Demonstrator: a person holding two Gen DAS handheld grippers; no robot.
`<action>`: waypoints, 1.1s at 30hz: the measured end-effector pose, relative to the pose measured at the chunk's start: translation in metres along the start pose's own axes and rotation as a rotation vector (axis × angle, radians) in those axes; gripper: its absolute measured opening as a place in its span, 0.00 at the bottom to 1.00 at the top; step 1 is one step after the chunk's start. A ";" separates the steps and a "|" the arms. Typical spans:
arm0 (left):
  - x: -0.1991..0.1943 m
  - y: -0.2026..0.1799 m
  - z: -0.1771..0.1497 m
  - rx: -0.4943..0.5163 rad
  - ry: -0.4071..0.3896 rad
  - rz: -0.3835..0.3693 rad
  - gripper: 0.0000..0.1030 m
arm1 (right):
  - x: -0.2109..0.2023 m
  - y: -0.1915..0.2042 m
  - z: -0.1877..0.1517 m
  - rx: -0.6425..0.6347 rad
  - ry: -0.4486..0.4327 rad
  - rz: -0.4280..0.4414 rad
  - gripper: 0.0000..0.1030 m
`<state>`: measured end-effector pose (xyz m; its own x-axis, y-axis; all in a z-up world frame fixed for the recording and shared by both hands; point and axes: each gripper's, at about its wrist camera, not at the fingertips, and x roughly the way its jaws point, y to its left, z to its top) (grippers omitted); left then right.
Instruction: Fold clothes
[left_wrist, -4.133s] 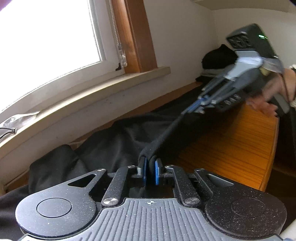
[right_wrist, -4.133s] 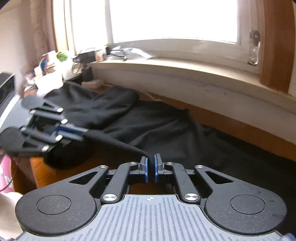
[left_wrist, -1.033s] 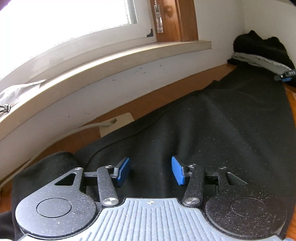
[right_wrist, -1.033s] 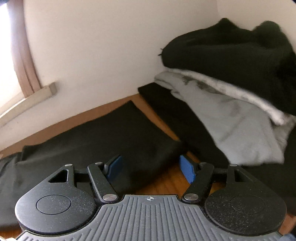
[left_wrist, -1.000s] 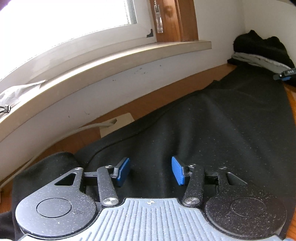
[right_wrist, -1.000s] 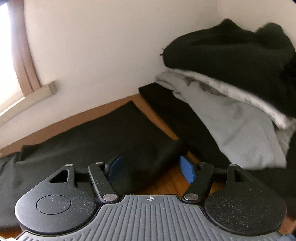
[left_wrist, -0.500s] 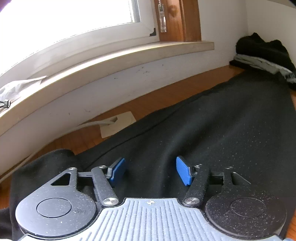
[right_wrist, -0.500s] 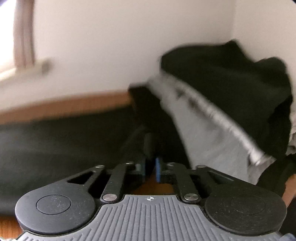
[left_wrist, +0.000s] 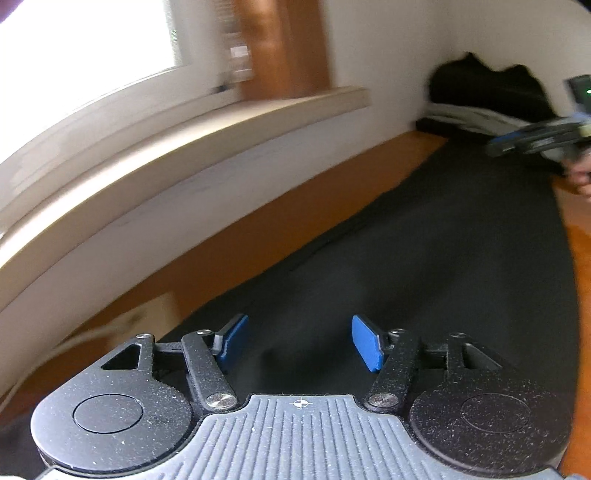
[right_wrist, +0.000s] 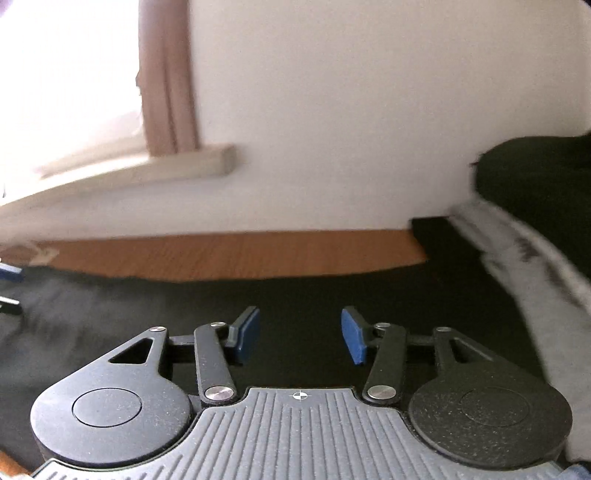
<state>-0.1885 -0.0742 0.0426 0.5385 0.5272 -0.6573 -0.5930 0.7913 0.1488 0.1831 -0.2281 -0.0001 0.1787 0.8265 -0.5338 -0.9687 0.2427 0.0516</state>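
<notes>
A long black garment (left_wrist: 461, 258) lies spread flat along a wooden table (left_wrist: 295, 206), running from just under the left gripper (left_wrist: 299, 341) toward the far corner of the room. The left gripper hangs low over the near end of the cloth with its blue pads (left_wrist: 364, 347) set wide apart and nothing between them. In the left wrist view the right gripper (left_wrist: 532, 138) shows at the far end of the garment, blurred, with part of a hand (left_wrist: 581, 177) behind it. In its own view the right gripper (right_wrist: 300, 338) is also spread wide, holding nothing, with the black garment (right_wrist: 258, 295) dark beneath it and a strip of bare table (right_wrist: 229, 254) beyond, up to the white wall (right_wrist: 332, 110). To the right of that gripper sits a pile of other clothes (right_wrist: 535, 177): a black heap on top, a grey and white piece (right_wrist: 535, 288) sloping down under it, and more black cloth below. The pile rests in the corner, touching or just beside the far end of the spread garment; the blur hides the exact edge. A pale window sill (left_wrist: 184, 147) runs along the wall above the table, with a bright window (left_wrist: 92, 48) and a brown wooden frame (left_wrist: 291, 48) over it. At the left edge of the right wrist view, a bit of the left gripper's blue fingertip (right_wrist: 9, 274) shows over the cloth.
</notes>
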 end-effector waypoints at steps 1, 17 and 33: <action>0.007 -0.006 0.005 0.013 -0.003 -0.019 0.63 | 0.004 0.001 -0.001 -0.013 0.011 0.005 0.47; 0.069 -0.026 0.064 -0.004 -0.024 0.004 0.63 | 0.016 0.007 -0.018 -0.045 0.060 0.011 0.52; 0.056 -0.052 0.046 -0.016 -0.058 -0.082 0.67 | 0.014 0.011 -0.020 -0.040 0.053 -0.006 0.55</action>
<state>-0.1002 -0.0716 0.0319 0.6190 0.4781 -0.6231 -0.5549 0.8277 0.0838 0.1720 -0.2243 -0.0234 0.1764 0.7967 -0.5781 -0.9739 0.2264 0.0148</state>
